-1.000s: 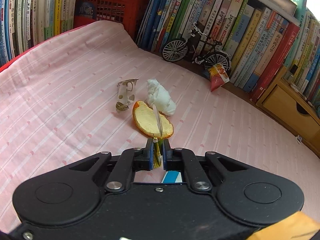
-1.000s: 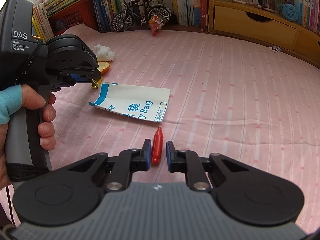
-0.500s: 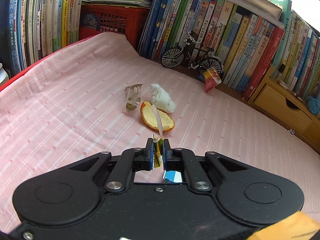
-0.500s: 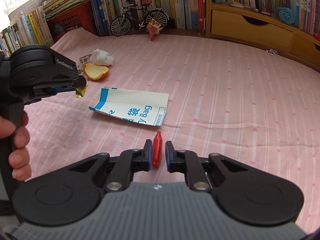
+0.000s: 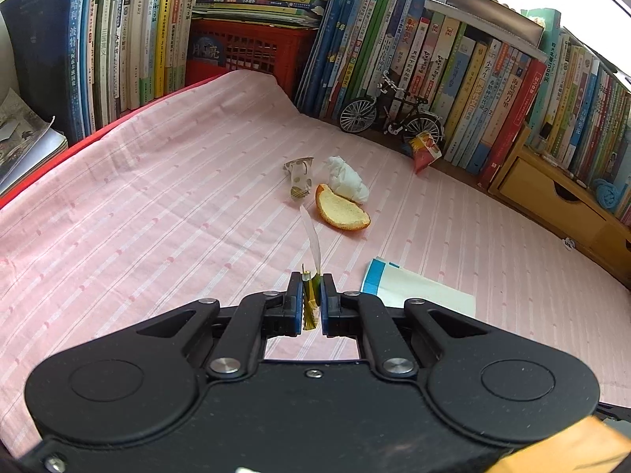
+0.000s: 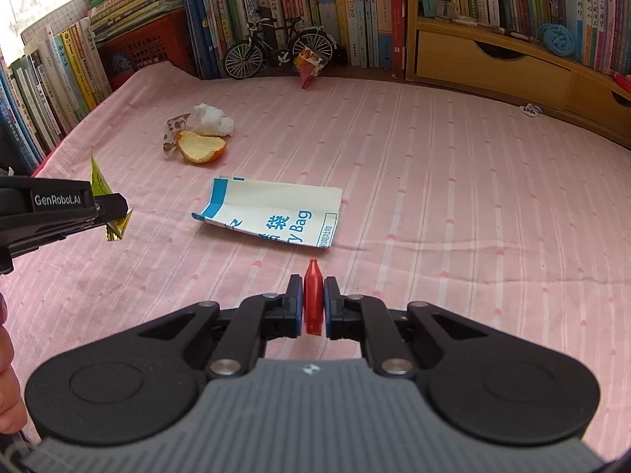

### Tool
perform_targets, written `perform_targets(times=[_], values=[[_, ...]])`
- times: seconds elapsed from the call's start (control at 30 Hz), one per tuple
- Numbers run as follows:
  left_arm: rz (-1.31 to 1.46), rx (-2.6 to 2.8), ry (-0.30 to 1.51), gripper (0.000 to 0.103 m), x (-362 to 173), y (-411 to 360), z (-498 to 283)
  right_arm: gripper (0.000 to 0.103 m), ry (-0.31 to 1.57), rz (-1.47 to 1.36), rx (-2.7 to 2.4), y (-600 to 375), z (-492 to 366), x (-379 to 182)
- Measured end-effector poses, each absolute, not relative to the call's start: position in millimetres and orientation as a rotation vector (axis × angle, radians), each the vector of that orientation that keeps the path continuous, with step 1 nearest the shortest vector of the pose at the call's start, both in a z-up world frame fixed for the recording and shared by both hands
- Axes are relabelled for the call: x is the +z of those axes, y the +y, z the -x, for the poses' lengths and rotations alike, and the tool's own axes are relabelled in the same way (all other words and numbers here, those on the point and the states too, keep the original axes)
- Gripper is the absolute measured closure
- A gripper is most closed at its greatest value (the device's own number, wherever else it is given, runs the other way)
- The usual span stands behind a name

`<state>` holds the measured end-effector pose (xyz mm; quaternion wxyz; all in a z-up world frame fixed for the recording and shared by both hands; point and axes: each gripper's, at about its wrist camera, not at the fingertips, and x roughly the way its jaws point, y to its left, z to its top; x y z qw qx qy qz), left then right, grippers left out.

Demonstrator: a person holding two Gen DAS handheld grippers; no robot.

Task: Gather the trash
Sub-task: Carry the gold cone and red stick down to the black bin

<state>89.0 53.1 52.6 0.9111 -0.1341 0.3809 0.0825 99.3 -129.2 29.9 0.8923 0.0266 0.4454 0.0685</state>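
Note:
My left gripper (image 5: 310, 291) is shut on a yellow-green wrapper (image 5: 310, 299), held edge-on above the pink cloth; the same yellow-green wrapper (image 6: 103, 197) sticks out of it at the left of the right wrist view. My right gripper (image 6: 313, 295) is shut on a small red wrapper (image 6: 313, 295). Ahead lies a white and blue paper bag (image 6: 272, 216), flat, its mouth facing left. Beyond it sit an orange peel (image 5: 341, 213), a crumpled white tissue (image 5: 347, 179) and a clear spotted wrapper (image 5: 299, 177). A red snack packet (image 5: 424, 149) leans by the books.
A pink striped cloth (image 5: 157, 216) covers the surface. Rows of books (image 5: 453, 63) and a red crate (image 5: 244, 55) line the back and left. A model bicycle (image 5: 388, 114) stands before the books. A wooden drawer unit (image 6: 493, 67) is at the right.
The left gripper has pulled back and to the left with its wrapper, away from the bag and peel. The right gripper has hardly moved and keeps the red wrapper.

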Motion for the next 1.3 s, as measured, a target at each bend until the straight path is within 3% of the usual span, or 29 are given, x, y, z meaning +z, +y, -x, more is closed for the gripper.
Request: perform_targets(times=[0.8, 1.3], values=[[0.277, 0.155, 0.835, 0.095, 88, 116, 140, 0.089, 0.926, -0.046, 0.172, -73, 63, 55], [0.298, 0.121, 0.891, 0.095, 66, 145, 210, 0.089, 0.970, 0.015, 0.219, -29, 133, 48]])
